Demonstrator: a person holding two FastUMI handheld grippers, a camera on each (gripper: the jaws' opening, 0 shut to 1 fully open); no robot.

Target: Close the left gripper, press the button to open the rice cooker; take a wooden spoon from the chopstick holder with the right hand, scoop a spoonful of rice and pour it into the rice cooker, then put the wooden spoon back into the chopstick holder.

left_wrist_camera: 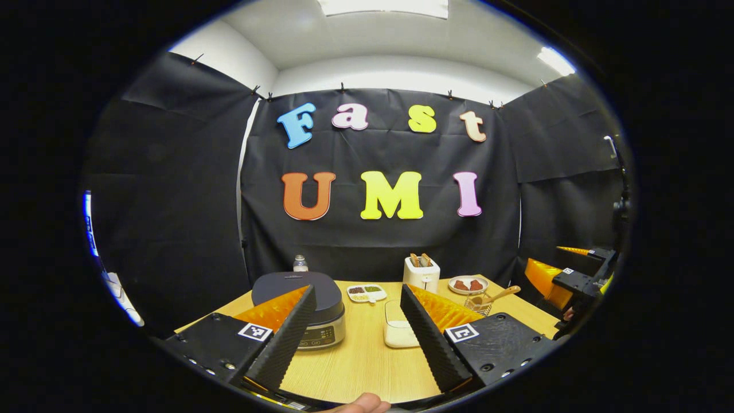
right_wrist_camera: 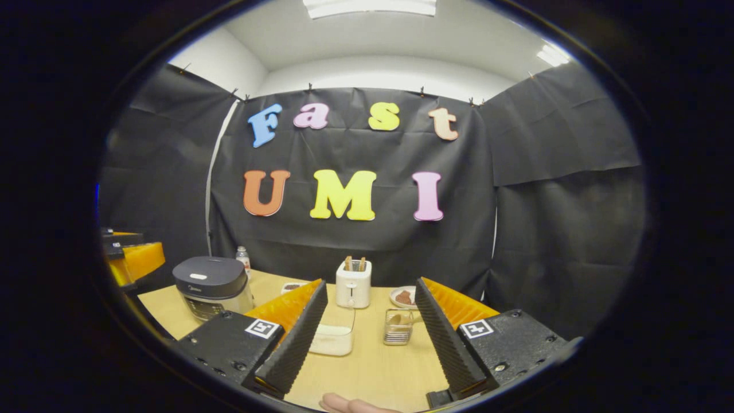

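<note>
nothing started yet: lid down, jaws apart

so the rice cooker [left_wrist_camera: 302, 307] sat closed on the table [left_wrist_camera: 367, 367], and the first step looked pending. the left gripper [left_wrist_camera: 355, 338] hovered with jaws spread wide, cooker just behind its left finger. next it likely needed to close, then press the button. the right gripper [right_wrist_camera: 367, 338] also gaped, empty, with the chopstick holder [right_wrist_camera: 397, 327] ahead between its fingers; the wooden spoon [left_wrist_camera: 498, 296] stood in it

A toaster [right_wrist_camera: 353, 284], bottle [right_wrist_camera: 243, 258] and plate [left_wrist_camera: 468, 285] stand on the table [left_wrist_camera: 367, 361].
</note>
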